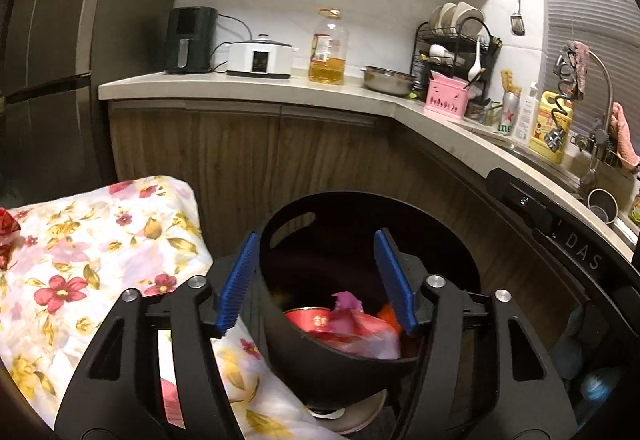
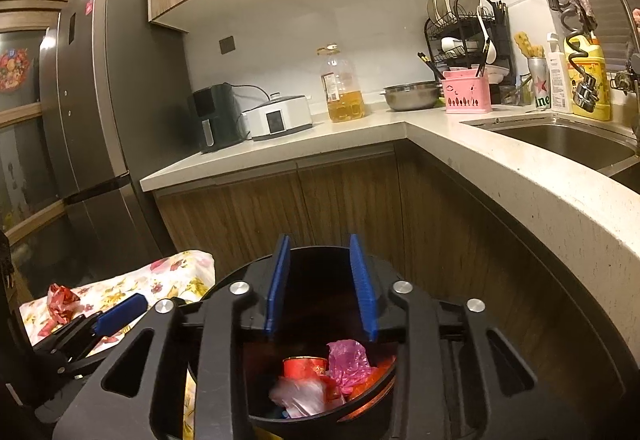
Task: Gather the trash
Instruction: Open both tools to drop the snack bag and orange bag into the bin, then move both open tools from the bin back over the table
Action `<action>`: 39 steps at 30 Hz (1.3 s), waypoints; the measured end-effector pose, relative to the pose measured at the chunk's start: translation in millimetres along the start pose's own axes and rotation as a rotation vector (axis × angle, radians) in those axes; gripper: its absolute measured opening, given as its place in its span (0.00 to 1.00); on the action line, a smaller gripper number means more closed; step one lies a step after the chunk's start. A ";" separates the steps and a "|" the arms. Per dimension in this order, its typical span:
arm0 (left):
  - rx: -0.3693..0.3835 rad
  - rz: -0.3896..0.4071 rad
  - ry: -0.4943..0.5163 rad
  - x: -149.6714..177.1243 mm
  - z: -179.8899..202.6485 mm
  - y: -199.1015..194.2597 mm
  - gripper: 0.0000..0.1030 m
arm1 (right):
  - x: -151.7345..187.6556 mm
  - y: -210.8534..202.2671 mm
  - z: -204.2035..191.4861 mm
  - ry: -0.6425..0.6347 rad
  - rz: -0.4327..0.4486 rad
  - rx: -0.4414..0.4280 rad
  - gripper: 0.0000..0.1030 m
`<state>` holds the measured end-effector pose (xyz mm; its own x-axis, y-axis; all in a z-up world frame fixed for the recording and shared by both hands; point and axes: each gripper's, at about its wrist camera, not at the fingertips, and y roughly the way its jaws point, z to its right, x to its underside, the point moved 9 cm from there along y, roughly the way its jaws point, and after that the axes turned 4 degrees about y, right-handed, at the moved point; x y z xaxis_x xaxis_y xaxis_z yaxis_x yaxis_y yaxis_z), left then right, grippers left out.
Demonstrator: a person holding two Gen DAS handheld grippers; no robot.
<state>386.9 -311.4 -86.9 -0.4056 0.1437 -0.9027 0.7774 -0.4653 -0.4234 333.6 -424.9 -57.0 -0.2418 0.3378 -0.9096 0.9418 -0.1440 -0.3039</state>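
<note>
Hovering over one black bin (image 2: 320, 416), both tongs gape empty: left tongs (image 1: 316, 280), right tongs (image 2: 322, 284). Its heaped trash (image 2: 320, 380) defies counting.

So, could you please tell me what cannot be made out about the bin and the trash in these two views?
- Bin bottom: hidden in both views under the piled trash.
- Bin base and floor: blocked by the left gripper body and cut off by the frame's lower edge.
- Red wrapper on the floral cloth: too small and crumpled to identify.
- Red can label: blurred.
</note>
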 end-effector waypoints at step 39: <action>-0.425 0.090 -0.111 41.4 -122.5 -197.0 0.94 | 46.3 -84.2 -103.3 -0.065 -0.012 -0.153 0.93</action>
<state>275.8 -106.9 -50.2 -0.3583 0.0133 -0.9335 0.9311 -0.0677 -0.3584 267.2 -301.0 -44.2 -0.2629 0.2766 -0.9243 0.9622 0.0048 -0.2723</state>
